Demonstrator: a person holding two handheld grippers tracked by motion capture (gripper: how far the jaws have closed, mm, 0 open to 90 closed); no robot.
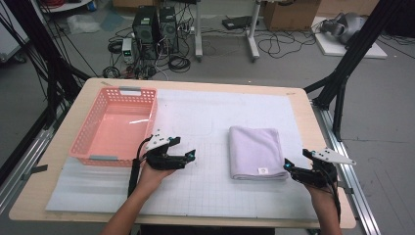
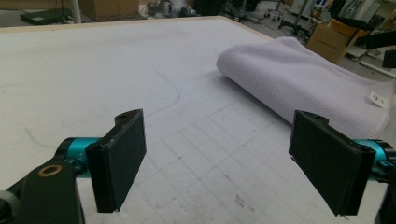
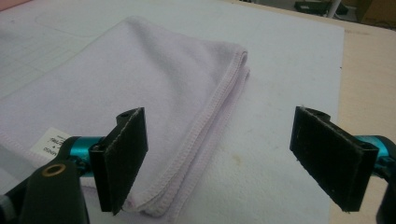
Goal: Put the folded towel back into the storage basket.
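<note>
Two open grippers flanking a folded lilac towel on the white grid mat

The folded towel point(image 1: 257, 152) is lying on the mat point(image 1: 205, 191), right of the pink basket point(image 1: 115, 126). The left gripper point(image 1: 188, 155) is hovering wide open, apart from the towel's left edge; the right gripper point(image 1: 288, 165) is hanging with jaws spread wide, just beside the towel's near right corner, holding nothing
</note>
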